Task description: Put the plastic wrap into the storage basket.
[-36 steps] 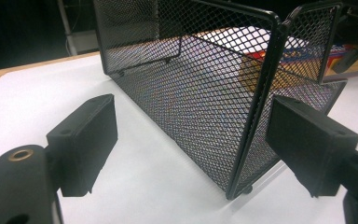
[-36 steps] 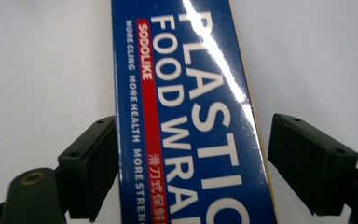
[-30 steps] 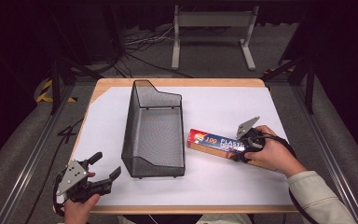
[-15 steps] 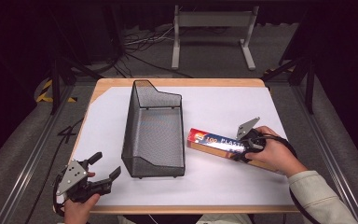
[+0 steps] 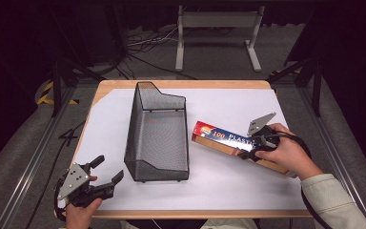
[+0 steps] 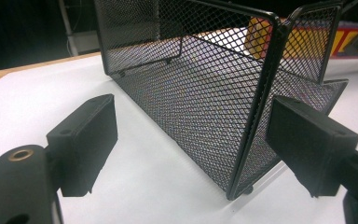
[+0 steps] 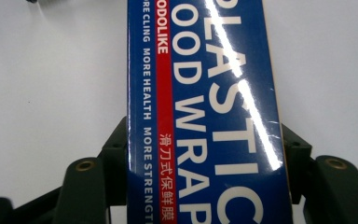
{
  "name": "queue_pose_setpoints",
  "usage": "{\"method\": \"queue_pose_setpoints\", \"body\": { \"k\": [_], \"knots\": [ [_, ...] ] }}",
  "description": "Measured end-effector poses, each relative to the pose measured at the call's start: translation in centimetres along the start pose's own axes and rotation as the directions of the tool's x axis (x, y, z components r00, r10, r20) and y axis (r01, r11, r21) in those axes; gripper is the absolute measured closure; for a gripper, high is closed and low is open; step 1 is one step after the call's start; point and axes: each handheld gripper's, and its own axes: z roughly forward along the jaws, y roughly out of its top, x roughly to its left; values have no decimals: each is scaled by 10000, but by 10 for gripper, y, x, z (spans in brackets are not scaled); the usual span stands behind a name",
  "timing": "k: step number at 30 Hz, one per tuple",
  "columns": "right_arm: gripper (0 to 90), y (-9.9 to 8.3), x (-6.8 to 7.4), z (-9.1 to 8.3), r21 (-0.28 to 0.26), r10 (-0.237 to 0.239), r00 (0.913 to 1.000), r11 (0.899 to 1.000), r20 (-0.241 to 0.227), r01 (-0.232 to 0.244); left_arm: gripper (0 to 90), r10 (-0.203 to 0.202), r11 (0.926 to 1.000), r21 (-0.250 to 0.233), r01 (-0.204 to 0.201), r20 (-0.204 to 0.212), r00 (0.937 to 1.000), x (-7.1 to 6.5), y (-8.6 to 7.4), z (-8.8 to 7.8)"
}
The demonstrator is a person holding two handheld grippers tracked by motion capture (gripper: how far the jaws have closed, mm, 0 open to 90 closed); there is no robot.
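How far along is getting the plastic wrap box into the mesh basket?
Done: the right gripper has its jaws clamped on both sides of the plastic wrap box. In hand: the box looks tilted, its red end raised toward the mesh basket. Left: it is not yet inside the basket, which holds nothing. The left gripper waits open at the basket's near corner, touching nothing.

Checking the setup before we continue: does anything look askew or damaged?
Nothing damaged. The plastic wrap box lies slanted beside the upright mesh basket, only because the right gripper clamps it.
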Motion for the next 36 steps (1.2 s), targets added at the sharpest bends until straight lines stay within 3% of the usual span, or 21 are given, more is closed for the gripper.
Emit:
{"method": "queue_pose_setpoints", "body": {
  "k": [21, 25, 30, 36],
  "knots": [
    [395, 21, 2, -44, -882, 517, 9982, 9949, 319, -488, 175, -54, 10000, -29, 54, -35, 10000, 0, 0, 0],
    [395, 29, 7, -50, -1369, 1292, 9904, 9831, 484, -1215, 175, -48, 10000, -9, 48, -35, 10000, 0, 0, 0],
    [395, 39, 9, -54, -1607, 1663, 9845, 9746, 547, -1557, 175, -35, 10000, -46, 35, -48, 10000, 1, 0, -1],
    [396, 54, 14, -59, -1682, 2477, 9664, 9577, 682, -2336, 175, -81, 9999, -74, 80, -55, 10000, 1, 0, -1]
  ]
}}
